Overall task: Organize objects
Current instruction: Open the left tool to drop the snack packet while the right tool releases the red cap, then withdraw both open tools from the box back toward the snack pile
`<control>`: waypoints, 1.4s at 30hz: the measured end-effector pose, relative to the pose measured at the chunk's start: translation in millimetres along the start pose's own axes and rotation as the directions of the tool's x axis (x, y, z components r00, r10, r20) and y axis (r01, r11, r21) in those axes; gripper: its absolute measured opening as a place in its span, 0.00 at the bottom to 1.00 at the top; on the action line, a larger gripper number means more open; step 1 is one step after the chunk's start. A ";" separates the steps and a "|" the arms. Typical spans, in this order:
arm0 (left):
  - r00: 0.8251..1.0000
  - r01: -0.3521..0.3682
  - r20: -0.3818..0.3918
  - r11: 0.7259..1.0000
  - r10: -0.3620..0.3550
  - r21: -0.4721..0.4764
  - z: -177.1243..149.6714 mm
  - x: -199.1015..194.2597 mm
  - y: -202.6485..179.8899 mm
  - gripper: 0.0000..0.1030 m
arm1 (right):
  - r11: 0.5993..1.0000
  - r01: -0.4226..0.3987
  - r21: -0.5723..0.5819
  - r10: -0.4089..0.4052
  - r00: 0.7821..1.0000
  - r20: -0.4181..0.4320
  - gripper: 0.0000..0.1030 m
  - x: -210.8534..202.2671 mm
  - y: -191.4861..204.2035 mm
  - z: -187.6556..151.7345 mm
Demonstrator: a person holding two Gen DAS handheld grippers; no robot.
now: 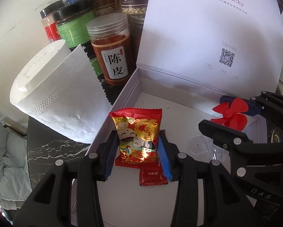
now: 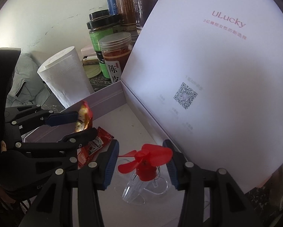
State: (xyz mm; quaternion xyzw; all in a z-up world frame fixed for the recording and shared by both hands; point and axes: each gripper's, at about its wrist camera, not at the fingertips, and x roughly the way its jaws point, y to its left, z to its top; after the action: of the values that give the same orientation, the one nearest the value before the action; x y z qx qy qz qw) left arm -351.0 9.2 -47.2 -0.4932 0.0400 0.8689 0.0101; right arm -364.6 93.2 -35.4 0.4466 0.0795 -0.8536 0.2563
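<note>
Gripping a red snack packet [image 1: 136, 136] by its two side edges, the left gripper [image 1: 136, 151] held it upright over a ketchup sachet [image 1: 152, 176] near the left wall of the open white box [image 1: 120, 94]; the packet looked light, crinkly and slippery, best pinched across its sealed edges. Beside it, the right gripper [image 2: 141, 162] straddled a red toy fan [image 2: 146, 162] on its clear stand, jaws parted and seemingly not touching the thin blades, which looked fragile, so the hub seemed the safer hold.
</note>
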 end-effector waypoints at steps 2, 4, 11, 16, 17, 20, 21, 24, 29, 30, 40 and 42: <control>1.000 -0.001 0.012 1.000 0.001 -0.003 0.5 -3.5 -0.9 0.39 | 1.000 -0.001 0.008 0.001 1.000 0.001 0.47 -2.7 -1.1 0.6; 1.000 -0.002 0.025 1.000 0.002 -0.006 1.0 -7.5 -1.6 0.43 | 1.000 0.006 0.007 -0.006 1.000 0.012 0.48 -5.8 -0.8 -0.1; 0.997 0.000 0.072 1.000 0.002 -0.028 3.4 -28.2 -2.7 0.51 | 1.000 0.030 0.006 -0.030 0.998 0.061 0.50 -26.6 1.2 -1.1; 0.988 0.031 0.150 0.999 -0.025 -0.035 4.3 -59.2 -3.9 0.53 | 0.999 0.043 0.006 -0.043 0.992 0.118 0.52 -55.2 0.0 -0.7; 0.987 0.028 0.160 0.999 -0.022 -0.036 6.5 -64.4 -2.4 0.53 | 0.999 0.047 0.007 -0.048 0.991 0.129 0.52 -56.9 1.7 1.0; 0.983 0.023 0.181 0.999 -0.017 -0.032 6.2 -79.2 4.5 0.55 | 0.998 0.059 0.009 -0.059 0.986 0.156 0.53 -69.8 2.7 2.1; 0.983 0.019 0.185 0.999 -0.013 -0.032 15.0 -75.4 8.8 0.55 | 0.998 0.061 0.008 -0.062 0.984 0.165 0.53 -73.3 3.4 2.3; 0.980 0.018 0.199 0.999 -0.011 -0.036 13.4 -84.9 10.3 0.55 | 0.998 0.065 0.001 -0.064 0.981 0.185 0.54 -83.0 6.6 3.4; 0.977 0.023 0.213 0.998 -0.010 -0.056 11.9 -100.3 19.2 0.57 | 0.998 0.066 -0.004 -0.064 0.974 0.217 0.58 -97.6 13.1 2.7; 0.976 0.023 0.217 0.998 -0.009 -0.061 9.2 -105.4 19.5 0.61 | 0.998 0.065 -0.008 -0.062 0.973 0.222 0.58 -101.2 14.8 1.2; 0.966 -0.026 0.251 0.992 0.055 -0.120 -18.8 -142.4 30.5 0.70 | 0.997 0.068 -0.028 -0.059 0.966 0.250 0.61 -133.5 36.7 -16.2; 0.964 -0.039 0.258 0.991 0.072 -0.129 -25.2 -152.2 31.1 0.70 | 0.997 0.070 -0.035 -0.059 0.966 0.250 0.61 -140.1 41.8 -19.7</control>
State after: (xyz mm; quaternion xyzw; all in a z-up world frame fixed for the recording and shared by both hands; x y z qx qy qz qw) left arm -253.0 -20.5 72.3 -0.3725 -0.0012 0.9272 -0.0394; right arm -263.3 115.9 69.4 0.3275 0.0800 -0.9088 0.2458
